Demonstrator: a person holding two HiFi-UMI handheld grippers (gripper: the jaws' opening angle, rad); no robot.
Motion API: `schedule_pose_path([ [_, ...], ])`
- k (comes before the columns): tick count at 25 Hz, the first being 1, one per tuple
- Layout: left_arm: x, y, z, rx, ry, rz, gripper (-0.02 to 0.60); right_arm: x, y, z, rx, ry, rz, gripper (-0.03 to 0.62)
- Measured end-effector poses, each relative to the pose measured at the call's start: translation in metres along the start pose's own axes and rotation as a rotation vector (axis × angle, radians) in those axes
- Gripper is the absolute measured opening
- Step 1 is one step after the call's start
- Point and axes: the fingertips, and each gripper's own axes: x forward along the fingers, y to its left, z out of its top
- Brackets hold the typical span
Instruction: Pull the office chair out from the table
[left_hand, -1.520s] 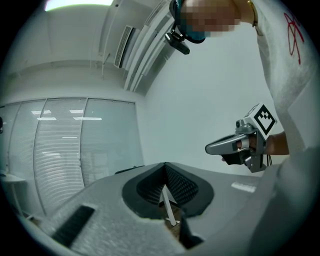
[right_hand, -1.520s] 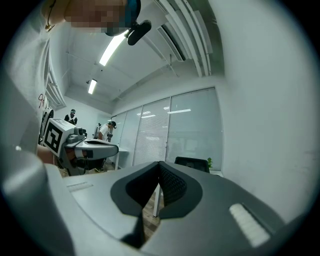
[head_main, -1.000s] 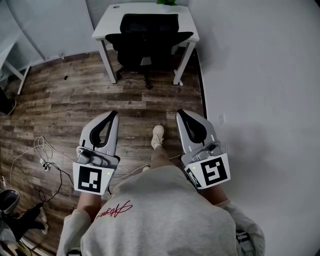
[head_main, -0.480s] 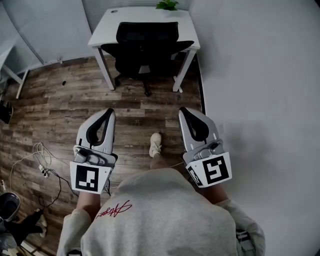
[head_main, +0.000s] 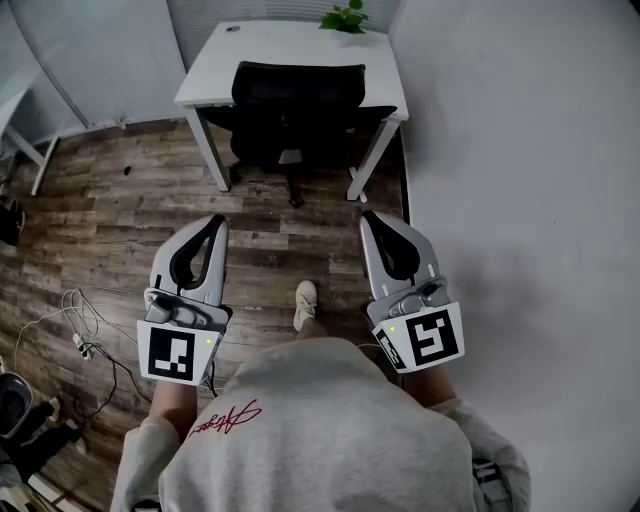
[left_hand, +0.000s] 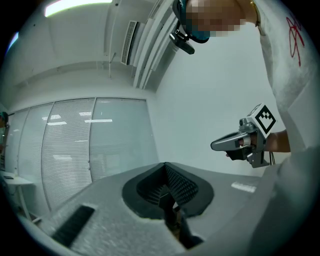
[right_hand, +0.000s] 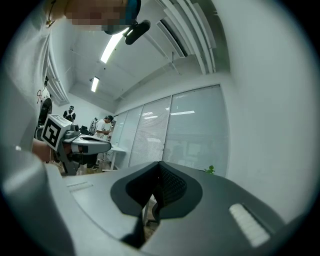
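A black office chair (head_main: 298, 110) is tucked under a white table (head_main: 290, 55) at the top of the head view, its backrest facing me. My left gripper (head_main: 214, 224) and right gripper (head_main: 369, 219) are held side by side in front of my body, well short of the chair, both pointing toward it. Each has its jaws shut with nothing between them. In the right gripper view the left gripper (right_hand: 107, 145) shows at the left edge; in the left gripper view the right gripper (left_hand: 214, 145) shows at the right.
A white wall (head_main: 520, 200) runs close along the right. A small green plant (head_main: 345, 18) stands on the table's far edge. Loose cables (head_main: 85, 325) lie on the wooden floor at the left. My shoe (head_main: 305, 300) is between the grippers.
Both grippers and the person have moved forward toward the table, which now appears nearer and lower in the head view. The foot has stepped back under the body. Jaws stay shut.
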Motion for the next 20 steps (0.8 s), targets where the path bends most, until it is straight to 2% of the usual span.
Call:
schedule_pose_path([
  [10,0.076,0.026,-0.011,0.002,0.014,0.022,0.002,0.064,-0.050,-0.011,0.012,0.012,0.045,0.002],
  [20,0.144,0.045,-0.025,0.011,0.040,0.043,0.002,0.111,-0.110,-0.024,0.027,0.020,0.048,0.002],
])
